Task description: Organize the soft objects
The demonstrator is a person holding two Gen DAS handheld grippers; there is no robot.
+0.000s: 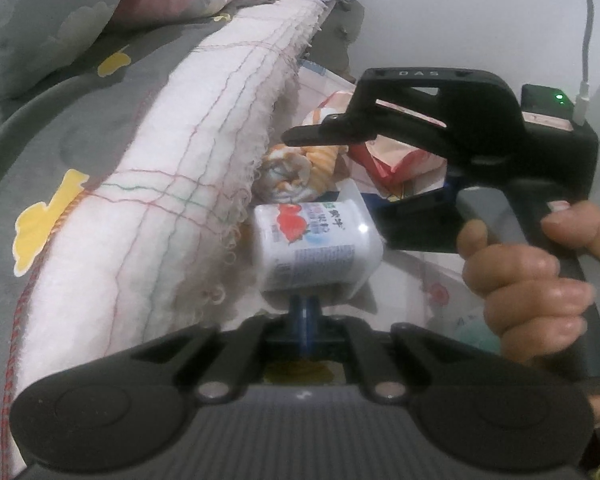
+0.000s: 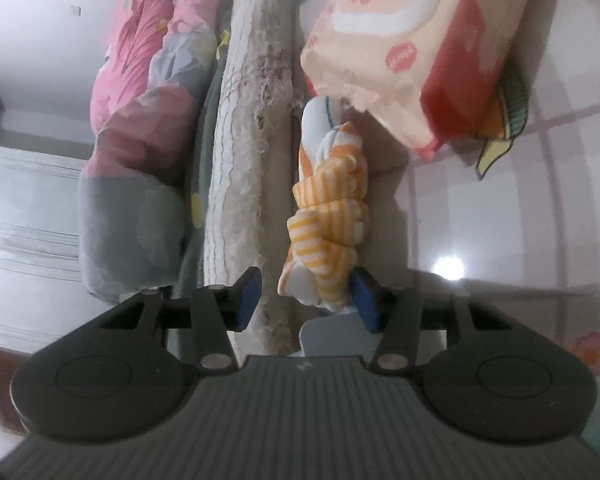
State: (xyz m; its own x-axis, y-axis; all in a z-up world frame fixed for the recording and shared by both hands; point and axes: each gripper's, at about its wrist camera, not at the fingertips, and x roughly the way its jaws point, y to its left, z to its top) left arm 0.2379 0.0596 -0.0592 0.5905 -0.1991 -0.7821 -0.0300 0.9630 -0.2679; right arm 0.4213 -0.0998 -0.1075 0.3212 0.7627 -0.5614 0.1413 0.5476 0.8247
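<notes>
The left hand-held gripper (image 1: 306, 316) is seen with its blue pads pressed together, and nothing is clamped between them; a white yogurt bottle (image 1: 320, 248) with a strawberry label lies just past their tips, and whether it is touched cannot be told. The right hand-held gripper (image 2: 308, 300) is held by a hand (image 1: 532, 280), its jaws apart. A rolled orange-striped cloth (image 2: 328, 216) lies between them, nearer the right pad, while the left pad stands clear of it, so it is not gripped. The long axis of the cloth runs straight forward from this gripper, along the edge of the fringed white blanket (image 1: 180, 184) on the bed. A pink pack of tissues (image 2: 412, 48) lies beyond its far end. The right hand is judged the nearer one for taking the cloth.
</notes>
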